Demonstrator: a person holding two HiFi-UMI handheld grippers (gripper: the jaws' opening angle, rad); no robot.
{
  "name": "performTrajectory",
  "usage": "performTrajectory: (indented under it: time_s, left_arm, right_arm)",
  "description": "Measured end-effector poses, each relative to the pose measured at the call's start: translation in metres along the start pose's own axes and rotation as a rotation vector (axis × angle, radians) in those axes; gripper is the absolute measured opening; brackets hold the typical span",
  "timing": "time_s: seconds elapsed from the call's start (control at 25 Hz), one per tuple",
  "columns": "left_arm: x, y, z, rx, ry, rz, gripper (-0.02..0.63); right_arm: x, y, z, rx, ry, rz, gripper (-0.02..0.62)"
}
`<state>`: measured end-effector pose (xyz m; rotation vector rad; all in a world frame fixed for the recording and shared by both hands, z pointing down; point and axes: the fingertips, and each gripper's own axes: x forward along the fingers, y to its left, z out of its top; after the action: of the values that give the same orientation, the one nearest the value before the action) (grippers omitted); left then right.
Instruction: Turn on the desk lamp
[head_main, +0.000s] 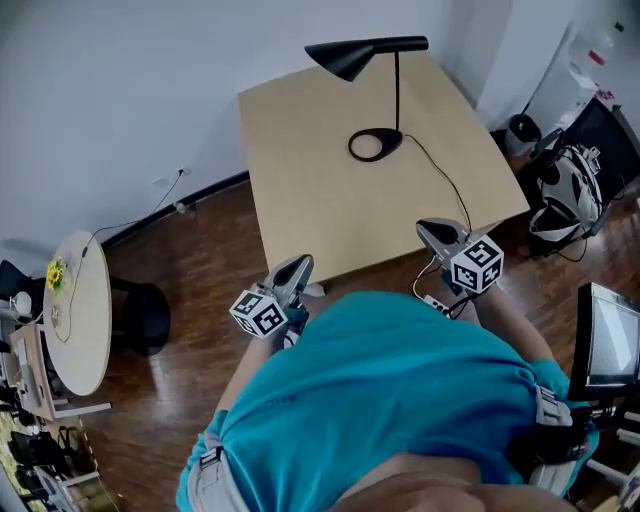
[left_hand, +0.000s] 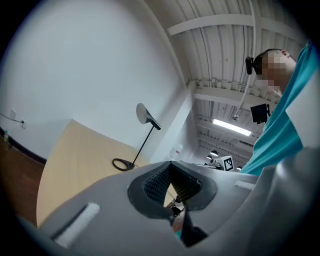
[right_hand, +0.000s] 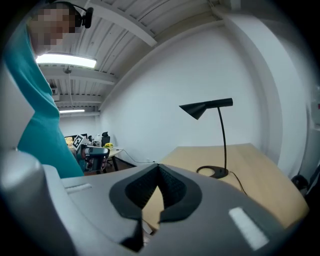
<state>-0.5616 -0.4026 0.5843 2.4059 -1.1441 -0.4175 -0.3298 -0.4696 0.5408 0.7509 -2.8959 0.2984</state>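
My teal shirt (head_main: 380, 390) fills the bottom of the head view. Just beyond it I hold my left claw (head_main: 297, 268) and right claw (head_main: 437, 232) by the near edge of the table (head_main: 320, 200), both clenched tip to tip on nothing. The black desk lamp (head_main: 355, 55) stands at the table's far side, well apart from both.

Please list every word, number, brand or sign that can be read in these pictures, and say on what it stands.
No text can be read anywhere.
Marker cubes: black-and-white square patterns only, no letters.
White appliance at the far right: red label, too small to read.
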Motion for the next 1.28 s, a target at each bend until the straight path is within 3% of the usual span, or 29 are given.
performTrajectory:
  time_s: [0.12,0.24,0.4,0.52,0.76,1.0,1.28]
  left_arm:
    - [0.026,0.044,0.030,-0.004,0.034,-0.043,0.002]
    - [0.086,0.075,0.048,-0.002,0.057,-0.048,0.002]
    - [0.145,0.113,0.040,-0.013,0.113,-0.023,0.002]
    - [0.183,0.153,0.017,0.058,0.175,-0.008,0.002]
    - [0.340,0.168,0.013,0.276,0.409,0.109,0.002]
    - [0.535,0.229,-0.079,0.342,0.667,0.174,0.002]
    - [0.629,0.280,-0.136,0.258,0.834,0.200,0.002]
  right_arm:
    - [0.042,-0.031,0.008,0.005,0.026,-0.053,0.002]
    - [0.063,-0.086,0.019,0.021,0.046,-0.075,0.002]
    - [0.081,-0.147,-0.003,0.049,0.057,-0.076,0.002]
    - [0.101,-0.192,-0.035,0.088,0.041,-0.065,0.002]
    - [0.090,-0.316,-0.013,0.079,0.058,0.018,0.002]
    - [0.083,-0.471,-0.060,0.075,0.063,0.104,0.002]
    - [0.073,-0.514,-0.082,0.145,0.050,0.075,0.002]
